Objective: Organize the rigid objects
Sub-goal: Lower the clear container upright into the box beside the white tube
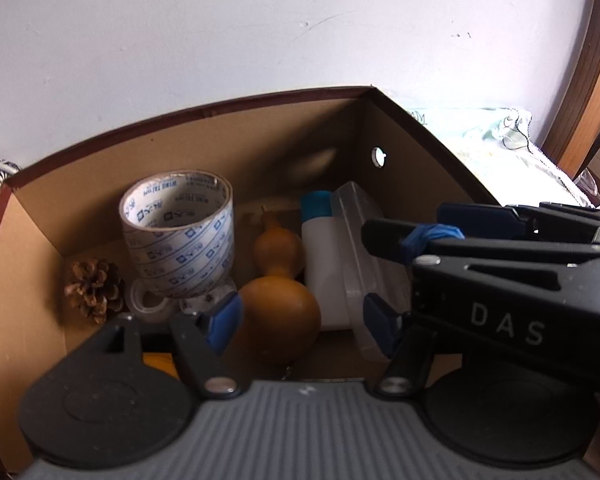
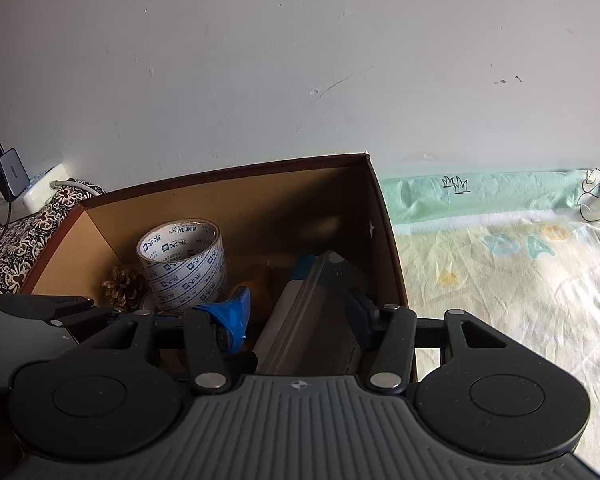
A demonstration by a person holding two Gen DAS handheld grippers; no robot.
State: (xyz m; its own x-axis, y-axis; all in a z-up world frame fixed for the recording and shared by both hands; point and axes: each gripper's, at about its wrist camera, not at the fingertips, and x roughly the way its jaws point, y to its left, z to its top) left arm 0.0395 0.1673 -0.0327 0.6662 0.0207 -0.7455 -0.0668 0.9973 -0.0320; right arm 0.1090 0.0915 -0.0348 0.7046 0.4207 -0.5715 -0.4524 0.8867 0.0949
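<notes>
Left wrist view: left gripper point(image 1: 302, 320) spread, pads clear of the gourd point(image 1: 278, 304) between them in the cardboard box point(image 1: 220, 128); right wrist view: right gripper point(image 2: 300, 316) grasps the clear case point(image 2: 316, 312) inside the box.

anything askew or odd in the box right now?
One thing: the big tape roll sits tilted, propped on a smaller roll beside the pine cone. The clear plastic case stands on edge against the box wall, next to the white bottle. Nothing spilled or visibly damaged.
</notes>
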